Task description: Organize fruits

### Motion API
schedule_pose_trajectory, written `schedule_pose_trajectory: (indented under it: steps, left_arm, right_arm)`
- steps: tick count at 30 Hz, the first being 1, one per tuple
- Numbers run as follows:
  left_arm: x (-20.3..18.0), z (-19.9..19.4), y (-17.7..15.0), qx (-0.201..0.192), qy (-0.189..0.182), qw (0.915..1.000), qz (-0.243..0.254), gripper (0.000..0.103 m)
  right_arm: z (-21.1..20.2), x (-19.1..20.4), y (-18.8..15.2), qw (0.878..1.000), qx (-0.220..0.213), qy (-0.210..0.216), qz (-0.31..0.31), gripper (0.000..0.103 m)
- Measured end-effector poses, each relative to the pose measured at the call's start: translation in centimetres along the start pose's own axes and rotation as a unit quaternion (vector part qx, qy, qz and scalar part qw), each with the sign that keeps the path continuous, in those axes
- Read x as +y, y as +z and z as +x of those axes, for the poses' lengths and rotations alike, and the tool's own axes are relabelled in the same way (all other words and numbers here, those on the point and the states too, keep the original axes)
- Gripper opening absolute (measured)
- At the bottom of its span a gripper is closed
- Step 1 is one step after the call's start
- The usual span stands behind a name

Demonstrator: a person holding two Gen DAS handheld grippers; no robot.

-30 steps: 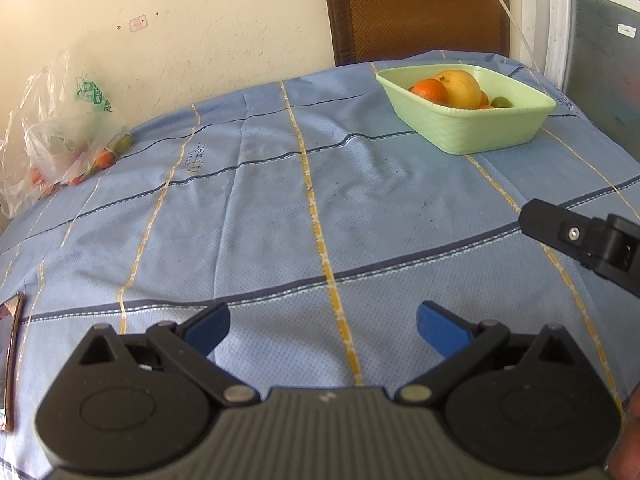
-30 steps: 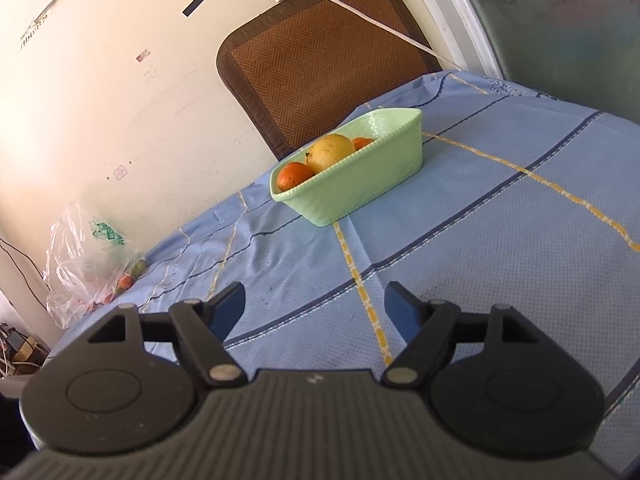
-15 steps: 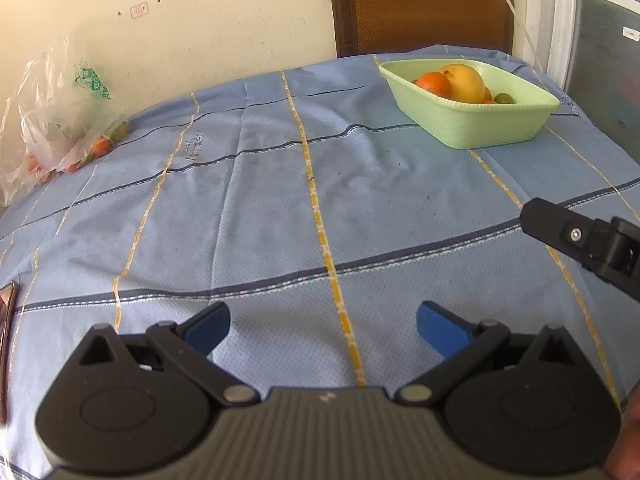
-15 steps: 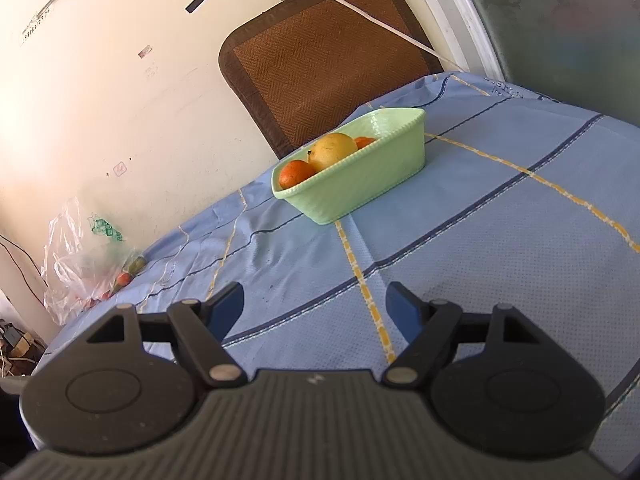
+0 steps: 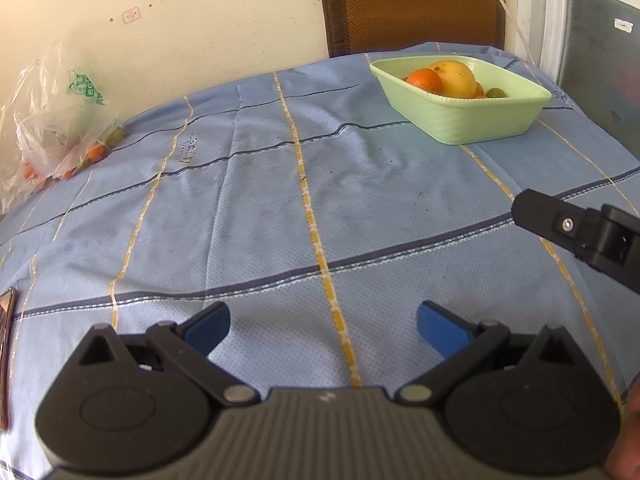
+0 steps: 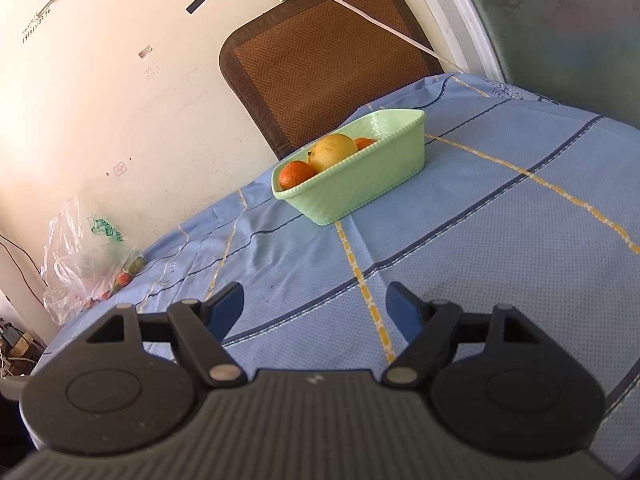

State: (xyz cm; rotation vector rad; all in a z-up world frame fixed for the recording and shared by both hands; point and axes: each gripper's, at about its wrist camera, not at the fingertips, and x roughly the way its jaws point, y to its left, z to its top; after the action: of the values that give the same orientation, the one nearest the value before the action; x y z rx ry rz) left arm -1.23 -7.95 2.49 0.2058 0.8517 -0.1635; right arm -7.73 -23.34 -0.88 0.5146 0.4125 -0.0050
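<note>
A pale green tub (image 5: 476,120) (image 6: 360,188) stands at the far right of the blue checked tablecloth (image 5: 280,200). In it lie an orange (image 5: 426,79) (image 6: 296,173), a large yellow fruit (image 5: 456,77) (image 6: 334,151) and a small green fruit (image 5: 496,92). My left gripper (image 5: 322,326) hovers open over the near cloth, with nothing between its blue pads. My right gripper (image 6: 316,306) is open too, empty, well short of the tub. One of its black fingers (image 5: 560,224) shows at the right edge of the left wrist view.
A clear plastic bag (image 5: 60,128) (image 6: 88,264) holding small orange and green fruits lies at the table's far left by the wall. A brown woven chair back (image 6: 328,60) stands behind the tub. A white cable (image 6: 380,24) hangs across it. A dark flat object (image 5: 6,352) sits at the near left edge.
</note>
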Motion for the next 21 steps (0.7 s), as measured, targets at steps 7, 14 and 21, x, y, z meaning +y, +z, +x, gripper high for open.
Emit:
schedule_pose_trajectory:
  steps: [7, 14, 21]
  left_arm:
    - [-0.04, 0.14, 0.02, 0.000, 0.002, 1.0000, 0.002, 0.103]
    - [-0.08, 0.25, 0.09, -0.003, 0.003, 1.0000, 0.007, 0.103]
    - [-0.14, 0.32, 0.07, -0.008, 0.007, 0.9999, 0.011, 0.103]
  right_arm:
    - [-0.02, 0.05, 0.01, 1.000, 0.000, -0.001, -0.003, 0.080]
    - [0.06, 0.14, 0.04, 1.000, 0.000, -0.001, -0.007, 0.080]
    - [0.09, 0.16, 0.04, 1.000, -0.002, -0.003, -0.009, 0.080]
